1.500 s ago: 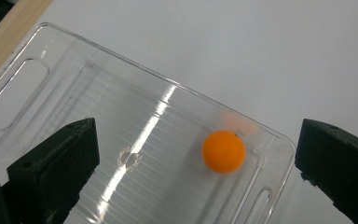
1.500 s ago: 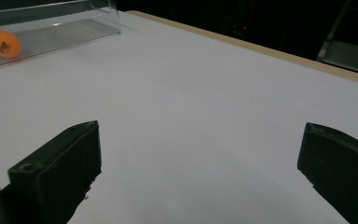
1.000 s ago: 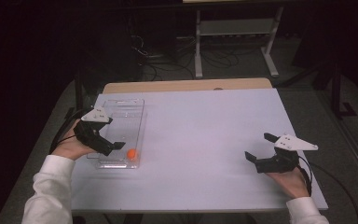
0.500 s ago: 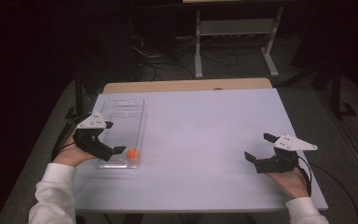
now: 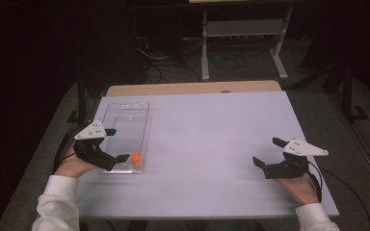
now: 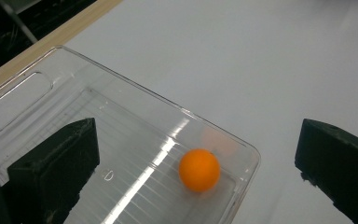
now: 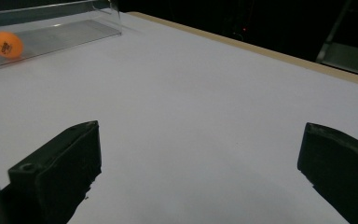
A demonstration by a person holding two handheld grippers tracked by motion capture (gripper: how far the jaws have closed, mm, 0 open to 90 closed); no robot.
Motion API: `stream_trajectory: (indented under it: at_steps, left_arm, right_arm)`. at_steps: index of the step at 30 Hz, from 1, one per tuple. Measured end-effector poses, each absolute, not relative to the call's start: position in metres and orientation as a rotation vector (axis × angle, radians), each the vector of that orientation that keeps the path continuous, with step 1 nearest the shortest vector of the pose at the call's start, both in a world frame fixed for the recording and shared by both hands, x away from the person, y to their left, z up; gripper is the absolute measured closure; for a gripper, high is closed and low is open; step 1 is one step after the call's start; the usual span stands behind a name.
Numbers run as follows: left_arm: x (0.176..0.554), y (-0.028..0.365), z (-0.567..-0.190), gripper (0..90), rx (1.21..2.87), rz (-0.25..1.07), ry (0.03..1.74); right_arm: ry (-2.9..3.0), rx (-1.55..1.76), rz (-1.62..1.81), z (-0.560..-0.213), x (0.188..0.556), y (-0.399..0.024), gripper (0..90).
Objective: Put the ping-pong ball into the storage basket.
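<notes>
we are looking at an orange ball [image 6: 199,170] sitting inside a clear plastic bin [image 6: 121,100] at the left side of the white table [image 5: 212,134], tucked into the bin's near corner, the one closest to us and toward the table's middle. in the high view the ball [image 5: 136,159] is lying just beyond the tips of the left gripper [image 5: 111,161], slightly ahead and toward the centre of the table. in the left gripper view it is resting between the lines of the two jaws, nearer the middle than either side, with the bin's corner wall curving close around it.

we are holding the left gripper wide apart and empty; one jaw is hanging over the bin floor while the other is standing outside the bin wall, over bare table. that is the relation the coming move is turning on, as we judge it: the wall is lying between the outer jaw and the ball, so we are needing to shift the gripper until both jaws are clearing the rim.

the right gripper [image 5: 269,161] is waiting well apart at the table's right side, spread wide and holding nothing. the bin's long axis is running away from us.
</notes>
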State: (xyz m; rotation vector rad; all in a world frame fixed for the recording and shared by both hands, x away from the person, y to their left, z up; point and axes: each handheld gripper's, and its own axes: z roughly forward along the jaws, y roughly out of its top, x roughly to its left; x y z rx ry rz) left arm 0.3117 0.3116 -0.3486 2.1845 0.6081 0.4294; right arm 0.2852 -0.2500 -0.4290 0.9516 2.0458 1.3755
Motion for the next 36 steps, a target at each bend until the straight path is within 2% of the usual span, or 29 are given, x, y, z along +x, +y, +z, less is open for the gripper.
stream_trajectory:
  at_steps: [14,32,36]
  left_arm:
    - [0.306,0.317,-0.366,0.0,2.07,0.41,0.615]
    - [0.29,0.336,-0.374,0.0,1.812,0.498,0.635]
    - [0.289,0.336,-0.375,0.0,1.806,0.502,0.635]
  right_arm:
    - [2.045,0.952,1.374,-0.428,0.284,-0.25,0.0]
    - [2.044,0.946,1.373,-0.429,0.284,-0.249,0.0]
    - [2.043,0.945,1.374,-0.429,0.283,-0.248,0.0]
